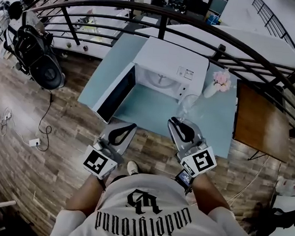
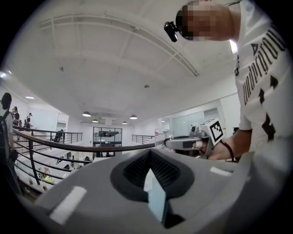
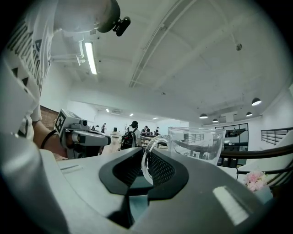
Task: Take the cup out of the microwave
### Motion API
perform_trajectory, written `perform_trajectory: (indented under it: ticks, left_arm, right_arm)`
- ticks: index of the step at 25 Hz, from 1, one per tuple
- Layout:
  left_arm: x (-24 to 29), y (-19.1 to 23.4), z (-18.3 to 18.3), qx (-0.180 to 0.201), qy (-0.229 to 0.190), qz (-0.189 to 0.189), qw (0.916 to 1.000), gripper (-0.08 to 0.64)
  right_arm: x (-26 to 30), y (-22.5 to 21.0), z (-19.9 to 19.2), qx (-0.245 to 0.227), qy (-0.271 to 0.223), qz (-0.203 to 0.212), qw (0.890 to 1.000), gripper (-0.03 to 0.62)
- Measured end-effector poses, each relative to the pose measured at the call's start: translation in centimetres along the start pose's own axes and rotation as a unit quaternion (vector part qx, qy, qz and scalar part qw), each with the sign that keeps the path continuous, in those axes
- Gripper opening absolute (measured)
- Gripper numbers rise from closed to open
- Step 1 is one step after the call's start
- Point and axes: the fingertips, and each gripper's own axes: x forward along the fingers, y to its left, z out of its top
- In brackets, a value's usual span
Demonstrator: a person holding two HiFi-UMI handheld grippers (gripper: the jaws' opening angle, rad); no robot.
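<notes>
Head view barely catches the glass cup (image 1: 188,107). It is clear and faint against the light-blue tabletop (image 1: 143,109), outside the white microwave (image 1: 170,58) and just in front of its right end. Right gripper view shows it better, upright, though its base is hidden behind the jaws. The right hand-held gripper (image 3: 149,165) is clamped on the cup's handle. Whether the cup touches the tabletop cannot be told. The left hand-held gripper (image 1: 128,128) has its jaws together with nothing between them, near the tabletop's front edge. The person's white shirt (image 1: 150,212) cuts off the lower frame.

The tabletop stands on a wood-plank floor (image 1: 60,133) beside a curved black railing (image 1: 163,24). The microwave door (image 1: 116,93) stands open to the left. A vase of pink flowers (image 1: 219,81) sits just right of the microwave. A brown side table (image 1: 261,121) is further right, a black backpack (image 1: 38,55) is by the railing, and a power strip (image 1: 33,142) lies on the floor.
</notes>
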Motion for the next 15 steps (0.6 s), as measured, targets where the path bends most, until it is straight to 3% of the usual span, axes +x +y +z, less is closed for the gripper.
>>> perform_trajectory:
  ticks: [15]
  left_arm:
    - [0.5,-13.1,-1.0,0.0,0.014,0.064,0.9978,0.049]
  right_arm:
    - [-13.5,-0.8,-2.0,0.009,0.0,0.038,0.999,0.04]
